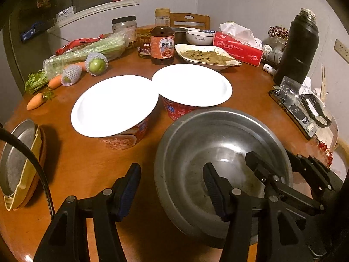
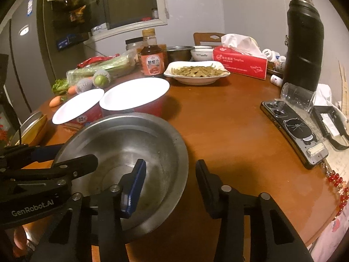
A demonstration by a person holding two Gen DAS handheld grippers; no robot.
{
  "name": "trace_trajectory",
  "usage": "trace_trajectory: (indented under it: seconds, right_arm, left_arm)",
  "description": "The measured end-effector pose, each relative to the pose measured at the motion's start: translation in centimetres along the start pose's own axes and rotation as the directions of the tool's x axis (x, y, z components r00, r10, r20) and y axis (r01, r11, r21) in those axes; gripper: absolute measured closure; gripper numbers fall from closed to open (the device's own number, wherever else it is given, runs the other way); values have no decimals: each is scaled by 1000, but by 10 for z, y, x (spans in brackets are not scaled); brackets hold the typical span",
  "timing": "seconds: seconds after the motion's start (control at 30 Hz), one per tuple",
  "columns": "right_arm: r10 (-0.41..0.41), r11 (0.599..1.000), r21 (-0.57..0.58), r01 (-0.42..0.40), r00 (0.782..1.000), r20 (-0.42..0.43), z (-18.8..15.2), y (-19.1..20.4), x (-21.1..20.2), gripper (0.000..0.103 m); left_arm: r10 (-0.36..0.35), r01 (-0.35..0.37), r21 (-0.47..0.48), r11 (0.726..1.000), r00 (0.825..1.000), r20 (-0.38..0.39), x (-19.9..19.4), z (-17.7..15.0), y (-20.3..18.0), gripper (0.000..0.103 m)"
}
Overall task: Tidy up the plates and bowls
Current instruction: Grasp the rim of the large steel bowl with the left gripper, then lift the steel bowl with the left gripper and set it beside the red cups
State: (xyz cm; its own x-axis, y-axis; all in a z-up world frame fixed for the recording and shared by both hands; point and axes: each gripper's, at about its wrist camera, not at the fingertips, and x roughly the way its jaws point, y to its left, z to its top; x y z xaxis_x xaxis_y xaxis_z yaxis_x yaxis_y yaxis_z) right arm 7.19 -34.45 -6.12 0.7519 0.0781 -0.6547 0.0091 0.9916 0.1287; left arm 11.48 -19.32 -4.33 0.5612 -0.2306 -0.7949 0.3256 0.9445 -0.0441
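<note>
Both grippers are straddling the rim of the dull, round steel bowl [image 1: 218, 163] at the near edge of the wooden counter [image 2: 229, 131]: the left gripper [image 1: 172, 185] and right gripper [image 2: 170, 181] are standing wide open, apparently gripping nothing. Two glossy white plates [image 1: 115, 104] are sitting on red noodle tubs [image 1: 174, 111]. A tilted stack of dishes [image 1: 19, 163] is waiting at far left, so sorting is seemingly only beginning.

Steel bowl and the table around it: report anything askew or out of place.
The steel bowl sits tilted, its rim straddled by both open grippers. A clear glass lies on its side, resting on the phone near the black thermos.
</note>
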Motion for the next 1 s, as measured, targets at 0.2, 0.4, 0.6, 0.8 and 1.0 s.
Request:
trace_trajectory:
  seconds: [0.2,0.4,0.6,0.8,1.0]
  right_arm:
    - [25,1000,-18,-25,1000,0,-1,6,-3,64]
    - [35,999,-29,-35,999,-6,-2,13,-6,64]
    - [70,996,-47,-69,998,4,-2,24,-17,64]
    - [107,991,-79,-106,994,11,-1,43,-28,64]
    - [139,984,-112,-137,990,9,-1,62,-38,64]
  left_arm:
    - [-39,39,7,999,999,-16,3,-2,-3,64]
    - [-28,28,7,1000,999,-21,0,-6,0,64]
    - [-18,18,-11,1000,1000,-16,-13,-14,11,64]
    - [5,-4,-29,1000,1000,14,-36,-19,26,64]
    - [16,-14,-55,998,999,33,-56,-25,42,64]
